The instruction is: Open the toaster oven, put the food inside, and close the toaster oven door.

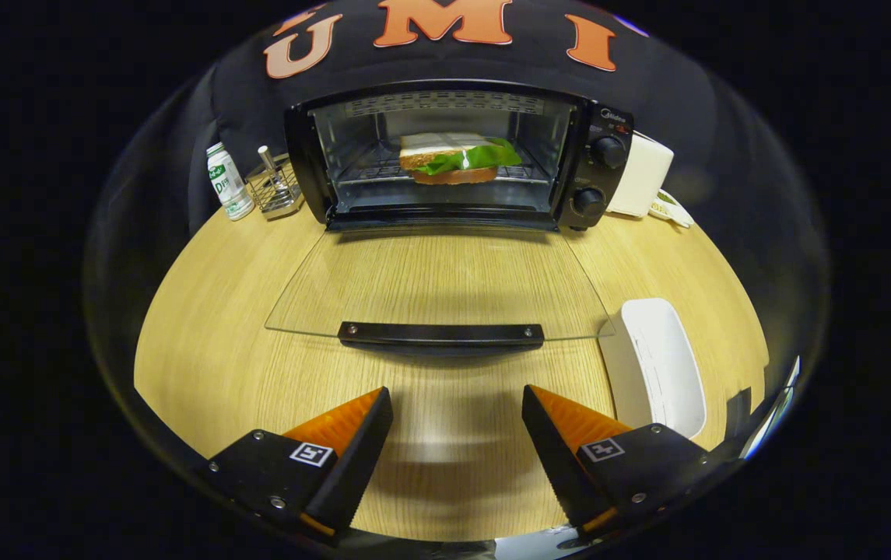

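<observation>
The black toaster oven (461, 155) held a brown-crusted sandwich (457, 159) with white filling and green lettuce, its clear glass door (437, 288) carried a black handle (440, 334), the table (204, 311) showed pale wood grain, and a white tray (659, 365) lay alongside.

A brand mark on the toaster oven (599, 167), above its knobs, is too small to read. Each finger of the gripper (457, 391), spread apart and empty, carries a square coded tag.
</observation>
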`<action>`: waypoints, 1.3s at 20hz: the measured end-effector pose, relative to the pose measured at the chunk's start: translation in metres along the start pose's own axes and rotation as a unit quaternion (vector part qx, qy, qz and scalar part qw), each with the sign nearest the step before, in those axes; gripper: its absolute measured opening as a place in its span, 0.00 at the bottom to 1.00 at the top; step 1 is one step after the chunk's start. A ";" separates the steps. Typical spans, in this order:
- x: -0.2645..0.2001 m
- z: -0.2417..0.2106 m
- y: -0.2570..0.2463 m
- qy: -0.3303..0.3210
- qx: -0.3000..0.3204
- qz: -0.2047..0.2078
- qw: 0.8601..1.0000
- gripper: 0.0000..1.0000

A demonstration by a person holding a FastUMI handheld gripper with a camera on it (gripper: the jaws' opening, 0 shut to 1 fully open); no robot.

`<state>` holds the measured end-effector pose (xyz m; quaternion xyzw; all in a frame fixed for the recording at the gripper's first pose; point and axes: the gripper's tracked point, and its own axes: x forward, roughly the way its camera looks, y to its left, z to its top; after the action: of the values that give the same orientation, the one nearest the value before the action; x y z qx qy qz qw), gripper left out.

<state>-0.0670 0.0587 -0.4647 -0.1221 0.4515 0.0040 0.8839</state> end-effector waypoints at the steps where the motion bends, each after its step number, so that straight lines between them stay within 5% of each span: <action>1: 0.004 0.003 -0.001 -0.004 -0.007 -0.006 1.000 1.00; 11: 0.013 0.025 -0.003 -0.035 -0.019 -0.018 0.999 1.00; 26: -0.021 0.186 -0.003 -0.146 -0.007 -0.011 0.989 1.00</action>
<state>0.0690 0.0986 -0.3428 -0.1310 0.3158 0.0153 0.9396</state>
